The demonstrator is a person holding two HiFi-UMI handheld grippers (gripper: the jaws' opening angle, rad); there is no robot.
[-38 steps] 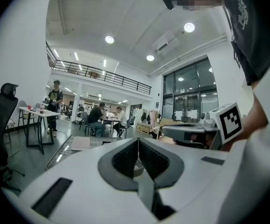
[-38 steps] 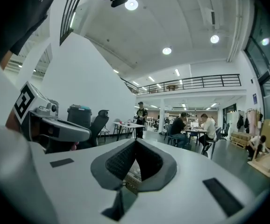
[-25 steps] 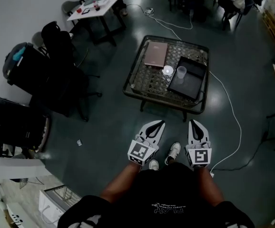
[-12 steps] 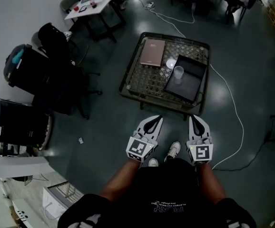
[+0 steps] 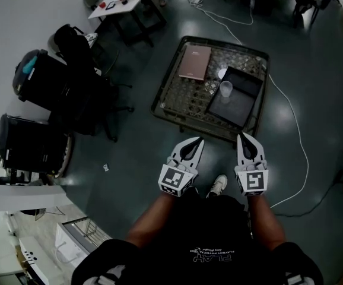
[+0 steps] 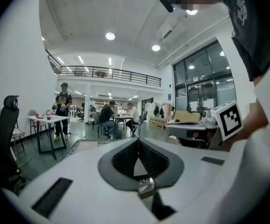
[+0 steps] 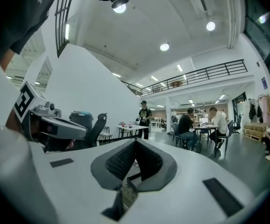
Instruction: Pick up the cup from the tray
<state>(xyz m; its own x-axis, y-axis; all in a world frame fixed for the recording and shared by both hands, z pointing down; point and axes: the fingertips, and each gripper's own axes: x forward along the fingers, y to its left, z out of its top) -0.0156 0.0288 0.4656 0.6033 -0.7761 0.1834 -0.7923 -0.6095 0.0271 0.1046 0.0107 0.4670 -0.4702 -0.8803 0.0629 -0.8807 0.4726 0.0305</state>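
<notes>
A clear cup (image 5: 225,89) stands upright at the far left corner of a black tray (image 5: 237,107) on a low lattice-top table (image 5: 177,100). Both grippers hang well short of the table, over the floor in front of my body. My left gripper (image 5: 199,139) is shut with nothing in it, and its tips meet in the left gripper view (image 6: 138,140). My right gripper (image 5: 241,135) is shut and empty too, its jaws closed to a point in the right gripper view (image 7: 135,142). Neither gripper view shows the cup.
A brown notebook (image 5: 194,62) and a small white round object (image 5: 221,73) lie on the table beside the tray. Black office chairs (image 5: 76,82) stand at the left, and a white cable (image 5: 292,136) runs over the floor at the right. People sit at distant tables (image 7: 209,127).
The table with the tray has come slightly nearer and shifted in the head view as I step forward. Both grippers stay shut in front of my body.
</notes>
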